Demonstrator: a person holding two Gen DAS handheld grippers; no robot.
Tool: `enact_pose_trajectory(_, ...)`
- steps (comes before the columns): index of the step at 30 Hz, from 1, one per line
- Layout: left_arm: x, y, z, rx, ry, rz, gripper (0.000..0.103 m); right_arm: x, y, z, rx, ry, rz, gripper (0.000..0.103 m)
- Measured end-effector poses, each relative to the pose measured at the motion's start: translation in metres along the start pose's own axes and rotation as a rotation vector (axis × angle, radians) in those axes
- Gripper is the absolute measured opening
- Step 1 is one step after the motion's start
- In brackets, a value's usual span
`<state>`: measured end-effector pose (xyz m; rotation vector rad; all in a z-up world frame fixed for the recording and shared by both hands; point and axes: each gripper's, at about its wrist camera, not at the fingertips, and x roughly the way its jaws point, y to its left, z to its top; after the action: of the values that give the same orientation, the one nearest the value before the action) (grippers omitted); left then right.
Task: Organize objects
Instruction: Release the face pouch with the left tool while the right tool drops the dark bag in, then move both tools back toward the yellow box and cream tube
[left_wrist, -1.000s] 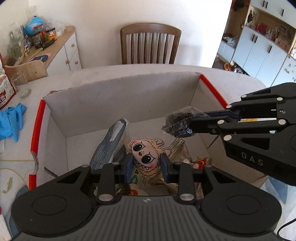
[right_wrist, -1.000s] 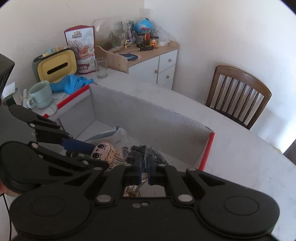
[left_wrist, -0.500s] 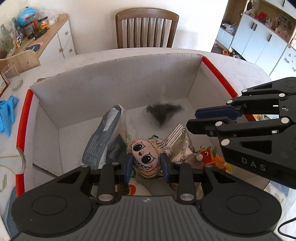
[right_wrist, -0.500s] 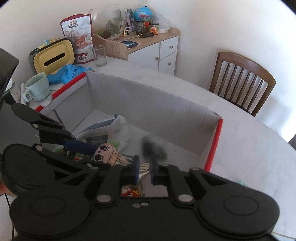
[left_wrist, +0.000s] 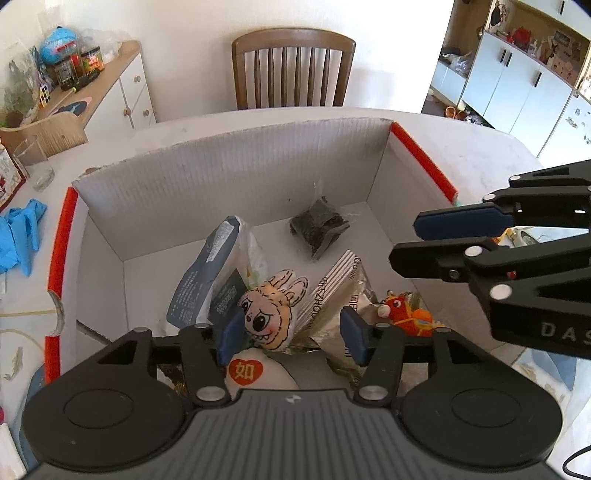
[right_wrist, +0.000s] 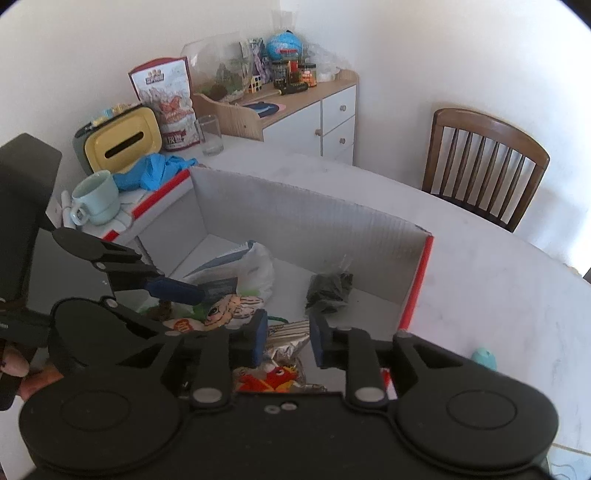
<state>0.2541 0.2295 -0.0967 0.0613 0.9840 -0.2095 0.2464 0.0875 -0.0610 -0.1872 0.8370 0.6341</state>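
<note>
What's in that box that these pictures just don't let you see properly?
- White item with a red heart: left wrist view, its lower part is hidden by the left gripper.
- Orange toy: right wrist view, partly covered by the right gripper.
- Dark packet: both views, contents too small to identify.
- Box near wall: both views, hidden behind the grippers.

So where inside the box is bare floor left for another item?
Bare floor in the cardboard box: the far-left corner beside the grey-blue pouch, and the strip right of the dark packet. The near end is crowded: plush doll, foil bags, orange toy.
</note>
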Motion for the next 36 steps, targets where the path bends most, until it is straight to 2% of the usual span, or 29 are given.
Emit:
enact_pose_trajectory(10,-0.031,-0.009,-0.001,-0.004,-0.066,0.011,0.059,-0.042,-0.005,-0.007,0.034,-0.072,-0.002,0.035)
enact_pose_trajectory(13,-0.043,-0.013,-0.003,-0.013,-0.089,0.012,0.066,-0.055,-0.006,-0.010,0.037,-0.092,-0.001,0.037)
enact_pose_trajectory(17,-0.058,-0.020,-0.005,-0.018,-0.112,0.013,0.067,-0.071,-0.009,-0.015,0.045,-0.117,0.003,0.043)
enact_pose_trajectory(18,-0.062,-0.022,-0.005,-0.019,-0.118,0.014,0.070,-0.075,-0.009,-0.015,0.047,-0.123,0.004,0.043)
enact_pose_trajectory(25,-0.083,-0.039,-0.004,-0.037,-0.154,0.008,0.080,-0.103,-0.013,-0.024,0.046,-0.158,0.024,0.064)
enact_pose_trajectory(31,-0.092,-0.056,-0.006,-0.051,-0.169,0.000,0.082,-0.125,-0.018,-0.033,0.055,-0.176,0.028,0.078)
enact_pose_trajectory(36,-0.097,-0.069,-0.008,-0.071,-0.184,-0.008,0.084,-0.141,-0.027,-0.042,0.059,-0.182,0.019,0.085)
